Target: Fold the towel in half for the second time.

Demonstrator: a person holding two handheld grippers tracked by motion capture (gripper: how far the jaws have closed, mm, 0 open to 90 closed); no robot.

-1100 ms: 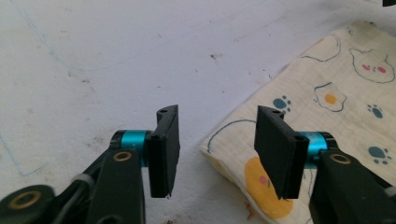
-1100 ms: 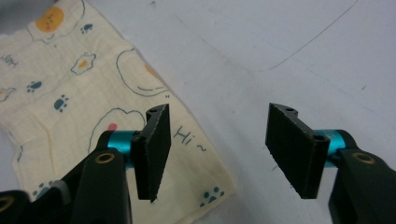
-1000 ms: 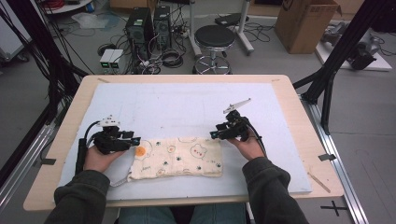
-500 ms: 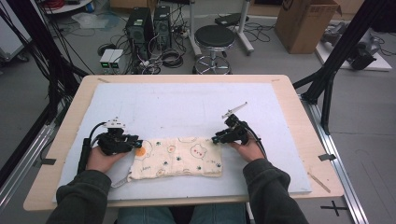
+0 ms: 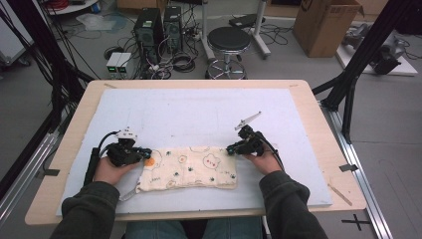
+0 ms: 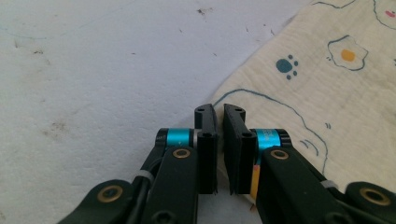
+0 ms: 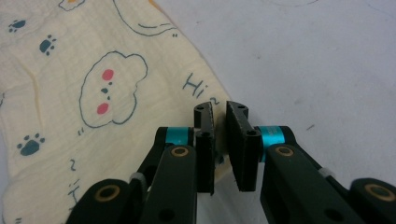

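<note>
A cream cloth (image 5: 189,167) printed with bears, paws and eggs lies folded flat on the white mat (image 5: 199,114), near the table's front edge. My left gripper (image 5: 147,152) is at its far left corner. Its jaws have just been closing and now pinch the cloth's (image 6: 327,70) corner edge between the left gripper's (image 6: 219,109) pads. My right gripper (image 5: 231,148) is at the far right corner. Its jaws have also just been closing, and the cloth's (image 7: 93,93) edge runs in between the right gripper's (image 7: 219,108) nearly touching pads.
The mat covers most of the wooden table (image 5: 318,99). Behind the table on the floor stand a black stool (image 5: 229,40), computer cases (image 5: 159,25) with cables and a cardboard box (image 5: 323,20). Black frame posts (image 5: 358,74) rise at both sides.
Both pairs of jaws have closed onto the cloth's far corners. The right gripper has come slightly down and toward the person onto its corner; the left has hardly moved.
</note>
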